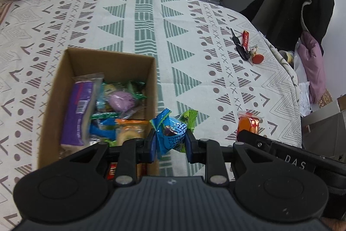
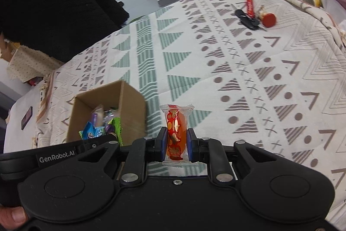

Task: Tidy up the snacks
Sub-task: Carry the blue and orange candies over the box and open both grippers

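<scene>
Patterned tablecloth (image 1: 140,21), keys (image 1: 244,47) beyond box (image 1: 151,83)

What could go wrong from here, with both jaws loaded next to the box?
1. The left gripper pinches the blue snack packet beside the cardboard box, outside its right wall; released here, it likely lands on the tablecloth.
2. The box looks nearly full, so additions may spill.
3. The right gripper holds the orange packet close by; collision possible.

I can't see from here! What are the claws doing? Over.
Left claw shut on blue snack packet. Right claw shut on orange snack packet. Cardboard box open, nothing blocking.
</scene>
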Motion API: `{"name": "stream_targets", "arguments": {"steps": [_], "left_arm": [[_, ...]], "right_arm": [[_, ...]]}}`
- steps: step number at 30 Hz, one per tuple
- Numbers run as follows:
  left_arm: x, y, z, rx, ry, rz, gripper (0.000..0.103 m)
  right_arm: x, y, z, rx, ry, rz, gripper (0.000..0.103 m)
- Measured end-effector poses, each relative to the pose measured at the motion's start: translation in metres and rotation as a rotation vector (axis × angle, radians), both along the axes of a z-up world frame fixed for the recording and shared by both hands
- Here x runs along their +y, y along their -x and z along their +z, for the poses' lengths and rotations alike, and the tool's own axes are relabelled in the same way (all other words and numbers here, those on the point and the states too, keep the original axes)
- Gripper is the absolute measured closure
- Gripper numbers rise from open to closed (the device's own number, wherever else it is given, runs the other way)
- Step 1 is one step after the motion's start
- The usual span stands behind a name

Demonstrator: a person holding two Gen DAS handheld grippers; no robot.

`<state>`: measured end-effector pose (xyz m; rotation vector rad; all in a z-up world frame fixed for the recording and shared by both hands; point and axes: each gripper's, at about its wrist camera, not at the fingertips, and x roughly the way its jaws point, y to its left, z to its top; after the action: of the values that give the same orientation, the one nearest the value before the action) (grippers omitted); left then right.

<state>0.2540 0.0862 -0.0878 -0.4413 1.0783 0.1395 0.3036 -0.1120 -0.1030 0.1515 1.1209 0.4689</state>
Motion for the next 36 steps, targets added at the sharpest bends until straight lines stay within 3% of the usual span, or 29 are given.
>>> {"name": "stream_targets", "arguments": {"steps": [22,33,36], "left_arm": [[0.082,0.037,-0.008,0.052,0.005,0.107,0.077],[0.110,0.046,-0.007,0.068,0.013,0.144,0.070],[0.113,0.047,-0.006,0.064,0.013,0.145,0.062]], "right_arm": [[0.093,0.013,0.013,-0.020,-0.025,0.149,0.085],[0.120,0.017,0.010,-0.008,-0.035,0.178,0.084],[0.121,0.016,0.011,-0.002,-0.061,0.170,0.077]]}}
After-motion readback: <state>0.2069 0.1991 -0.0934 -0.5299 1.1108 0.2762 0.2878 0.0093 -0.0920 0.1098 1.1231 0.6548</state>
